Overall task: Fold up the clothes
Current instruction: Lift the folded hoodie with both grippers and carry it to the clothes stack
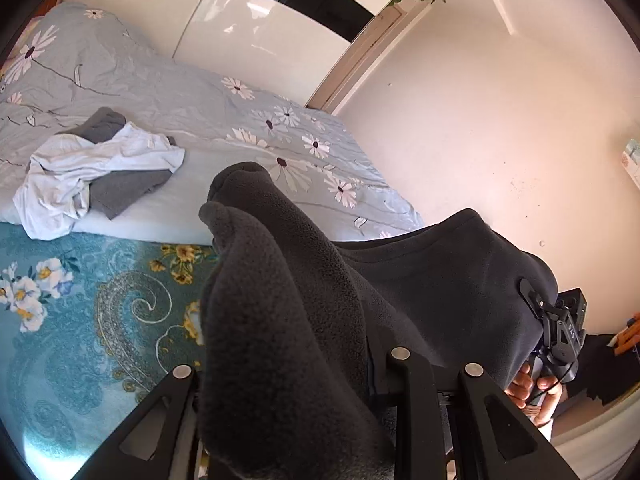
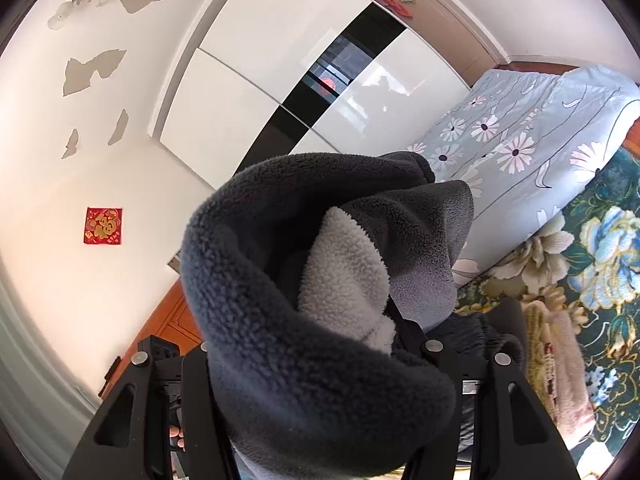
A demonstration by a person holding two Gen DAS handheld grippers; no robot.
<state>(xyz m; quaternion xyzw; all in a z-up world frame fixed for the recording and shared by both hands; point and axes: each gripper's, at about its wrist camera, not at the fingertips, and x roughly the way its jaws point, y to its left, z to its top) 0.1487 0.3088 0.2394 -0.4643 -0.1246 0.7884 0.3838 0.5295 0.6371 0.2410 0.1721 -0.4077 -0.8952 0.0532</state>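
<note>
A dark grey fleece garment [image 1: 420,292] with a pale fuzzy lining [image 2: 344,272] hangs in the air between my two grippers, above the bed's edge. My left gripper [image 1: 296,360] is shut on a bunched fold of it; the cloth hides the fingertips. My right gripper [image 2: 320,360] is shut on another bunched part; its fingertips are hidden too. The right gripper also shows in the left wrist view [image 1: 560,328], at the far end of the fleece, with a hand on its handle.
A bed [image 1: 224,120] with a pale blue daisy quilt lies ahead. A crumpled white shirt [image 1: 92,168] and grey clothes [image 1: 124,192] lie on it. A teal floral blanket [image 1: 80,320] is below. A white wardrobe [image 2: 260,80] and walls stand behind.
</note>
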